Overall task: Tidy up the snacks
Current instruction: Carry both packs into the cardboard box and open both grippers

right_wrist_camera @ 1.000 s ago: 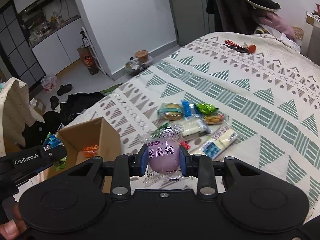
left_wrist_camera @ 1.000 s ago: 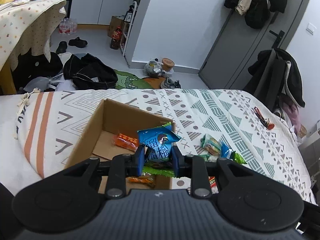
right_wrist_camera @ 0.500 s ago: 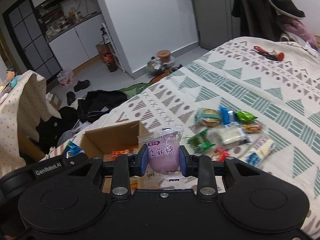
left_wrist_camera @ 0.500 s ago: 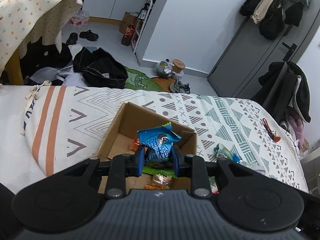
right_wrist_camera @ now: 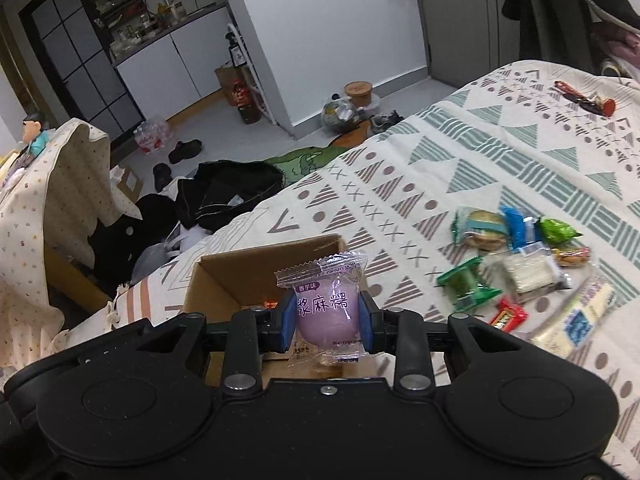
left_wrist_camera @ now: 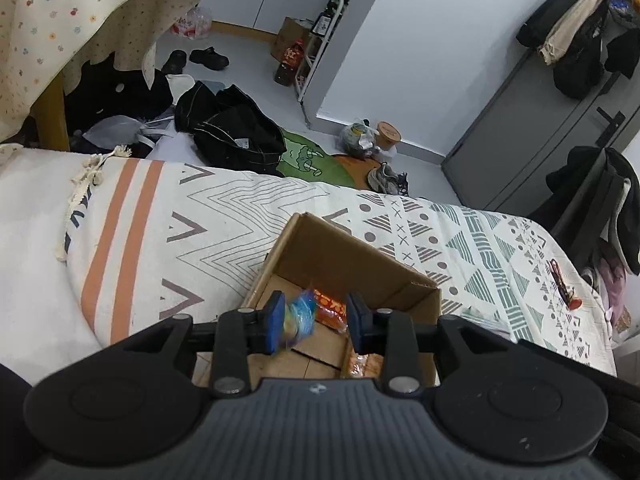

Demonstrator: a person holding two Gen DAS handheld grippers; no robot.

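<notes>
Released a moment ago, the blue packet (left_wrist_camera: pixel 301 314) tumbles from my wide left claw (left_wrist_camera: pixel 316 322) into the box (left_wrist_camera: pixel 352 264); my right claw (right_wrist_camera: pixel 327 316) grips a purple mochi (right_wrist_camera: pixel 326 312), a pile of snacks (right_wrist_camera: pixel 520 264) waiting on the bed (right_wrist_camera: pixel 460 168).

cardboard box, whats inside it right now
The cardboard box holds an orange packet, a second orange one, and a blurred blue packet dropping from the open left gripper. The near floor is covered by the gripper body.
</notes>
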